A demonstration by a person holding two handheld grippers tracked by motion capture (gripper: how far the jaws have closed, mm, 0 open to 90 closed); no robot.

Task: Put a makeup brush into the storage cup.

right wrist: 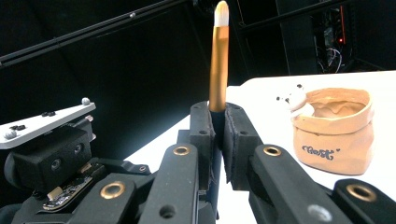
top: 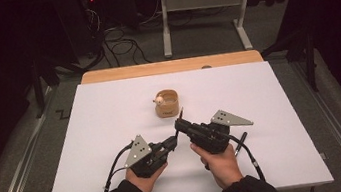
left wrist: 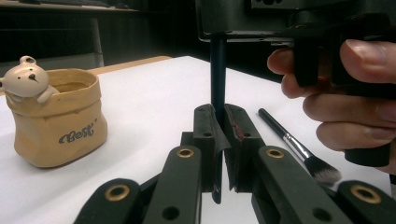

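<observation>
1. High view: the left gripper [top: 176, 134] and right gripper [top: 180, 116] meet tip to tip on the white table [top: 281, 110]; a tan bag-shaped ceramic pot with a bear figure [top: 166, 103] stands just beyond them.
2. Left gripper view: its jaws are closed, apparently on a thin dark brush handle [left wrist: 217, 74]. A second black-handled brush [left wrist: 293, 145] lies just beside them.
3. Right gripper view: its jaws clamp a slim gold-handled brush [right wrist: 219, 60], upright. It is probably light, stiff and slippery, so it is best gripped mid-handle; the pot looks fragile.

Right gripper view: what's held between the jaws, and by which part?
A makeup brush with a gold ferrule and pale tip, pinched at its dark handle just below the ferrule by the right gripper, bristles pointing up.
</observation>
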